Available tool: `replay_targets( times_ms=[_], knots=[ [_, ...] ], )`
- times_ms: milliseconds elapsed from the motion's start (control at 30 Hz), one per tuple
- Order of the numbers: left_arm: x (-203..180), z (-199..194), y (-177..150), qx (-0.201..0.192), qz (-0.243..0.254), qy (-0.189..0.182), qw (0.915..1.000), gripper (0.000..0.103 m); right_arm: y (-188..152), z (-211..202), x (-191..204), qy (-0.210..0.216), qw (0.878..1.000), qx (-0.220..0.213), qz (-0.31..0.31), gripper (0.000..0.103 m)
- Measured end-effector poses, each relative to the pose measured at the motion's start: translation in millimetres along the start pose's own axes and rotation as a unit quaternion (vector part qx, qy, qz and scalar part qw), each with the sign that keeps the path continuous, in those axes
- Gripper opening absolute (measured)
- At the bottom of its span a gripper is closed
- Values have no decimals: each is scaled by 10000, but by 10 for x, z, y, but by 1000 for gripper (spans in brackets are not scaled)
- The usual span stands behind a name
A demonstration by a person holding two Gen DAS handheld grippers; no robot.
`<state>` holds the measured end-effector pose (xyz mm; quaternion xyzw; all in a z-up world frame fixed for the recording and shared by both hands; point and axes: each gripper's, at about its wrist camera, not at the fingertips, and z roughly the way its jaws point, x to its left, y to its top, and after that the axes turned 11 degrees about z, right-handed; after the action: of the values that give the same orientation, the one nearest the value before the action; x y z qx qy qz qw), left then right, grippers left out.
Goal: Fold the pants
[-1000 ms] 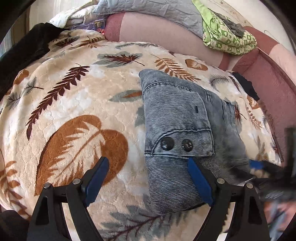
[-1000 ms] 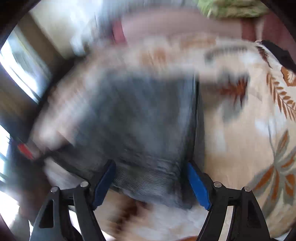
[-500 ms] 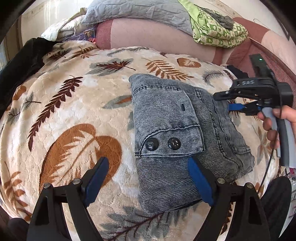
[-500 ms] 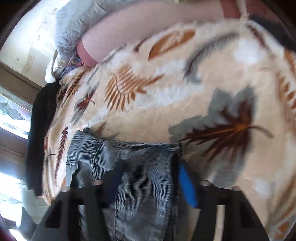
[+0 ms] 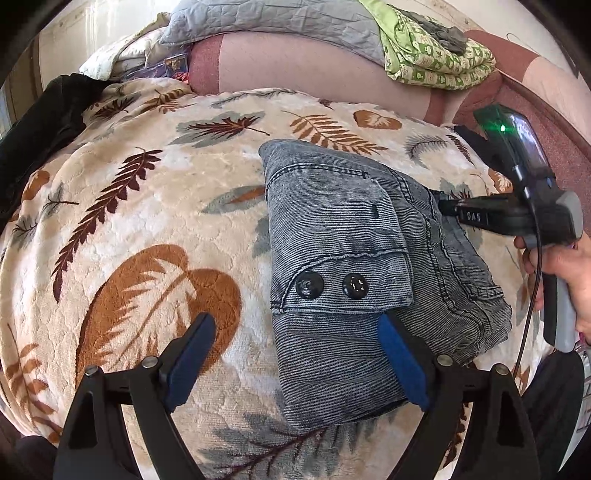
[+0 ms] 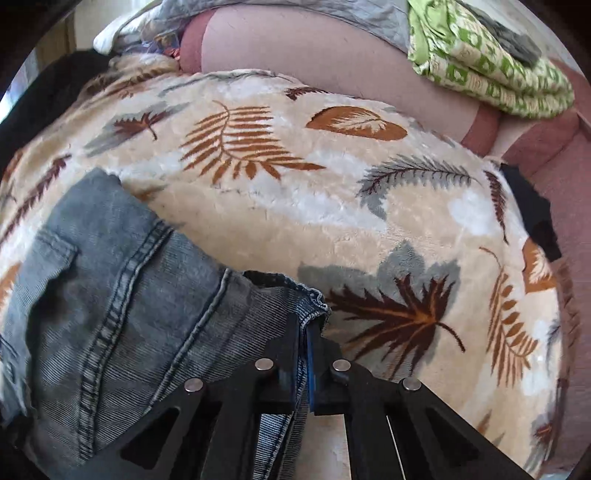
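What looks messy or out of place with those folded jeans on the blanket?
The jeans are folded compactly, but the right edge splays unevenly, where the right gripper pinches a hem. Nothing looks damaged or spilled.

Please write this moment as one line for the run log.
pants: folded, on blanket | left gripper: open, holds nothing | right gripper: shut on pants edge

A leaf-patterned cream blanket [image 5: 147, 206] covers the sofa seat. Along its far edge runs the pink backrest [image 5: 295, 74] — a grey quilt [image 5: 266, 18] and green patterned cloth [image 5: 436, 55] draped on top, daylight falling across.

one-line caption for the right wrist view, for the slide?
Right gripper shut on folded pants edge, atop leaf-print blanket.
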<state>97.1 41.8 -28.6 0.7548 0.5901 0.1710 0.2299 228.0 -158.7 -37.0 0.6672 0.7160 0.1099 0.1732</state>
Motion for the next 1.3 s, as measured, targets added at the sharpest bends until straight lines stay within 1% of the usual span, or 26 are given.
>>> replay_targets(
  times_ms=[33,67,167,233,267,300,333,367,433,467,500,600,667,733,767,800,867,900,933,1067,1133,1233,1267,1300],
  knots=[
    [-5,-2,3,5,10,25,10000,90,-9,-14,13,23,10000,-8,-33,8],
    [-9,-4,6,13,22,63,10000,90,-10,-61,14,78,10000,-42,-22,9],
    [-25,-12,8,-1,71,141,9999,90,-8,-364,-122,607,9966,-217,505,12],
    [-21,-8,6,3,42,152,9999,90,-68,-632,-237,1142,9880,-380,973,12],
    [-17,-7,8,8,29,153,9999,90,-122,-711,-255,1400,9834,-352,1098,13],
    [-16,-8,9,14,22,158,9999,90,-216,-743,-247,1766,9769,-181,1187,16],
    [-17,-9,9,15,24,161,9999,90,-311,-733,-235,1941,9733,-62,1224,18],
    [-20,-9,10,10,25,160,9999,90,-463,-685,-190,2013,9724,113,1177,21],
    [-15,-5,5,1,24,151,9999,90,-722,-477,-43,1684,9819,480,721,25],
    [-18,0,3,6,24,124,9999,90,-825,-394,5,1612,9843,490,528,26],
    [-35,13,0,32,28,135,9999,90,-879,-431,10,1600,9859,192,455,26],
    [-46,-4,1,1,41,224,9997,90,-798,-529,43,1427,9881,282,505,26],
    [-31,-6,1,22,5,208,9998,90,-765,-674,48,1485,9875,83,516,26],
    [-18,-6,-9,17,-24,182,9998,90,-824,-729,57,1515,9873,2,488,34],
    [-15,-5,-11,12,-36,178,9998,90,-889,-653,87,1374,9896,128,403,46],
    [-17,0,-11,13,-42,176,9998,90,-964,-560,110,1231,9916,234,309,51],
    [-42,11,-10,18,-18,187,9998,90,-978,-558,58,1324,9904,150,369,54],
    [-48,1,-10,-14,6,214,9998,90,-916,-591,14,1397,9887,306,453,54],
    [-44,-3,-14,-26,14,214,9998,90,-847,-632,-27,1453,9873,327,557,54],
    [-17,5,-23,-17,-67,149,9999,90,-453,-835,-59,1610,9846,8,679,54],
    [-30,-1,-25,-40,-43,177,9998,90,-209,-875,24,1743,9825,-145,646,54],
    [-21,4,-21,-26,-58,153,9999,90,150,-786,212,1875,9798,-200,670,54],
    [-20,6,-20,-21,-60,146,9999,90,214,-744,286,1881,9799,-182,632,54],
    [-19,8,-17,-15,-58,143,9999,90,285,-623,387,1712,9837,-177,522,54]
  ],
)
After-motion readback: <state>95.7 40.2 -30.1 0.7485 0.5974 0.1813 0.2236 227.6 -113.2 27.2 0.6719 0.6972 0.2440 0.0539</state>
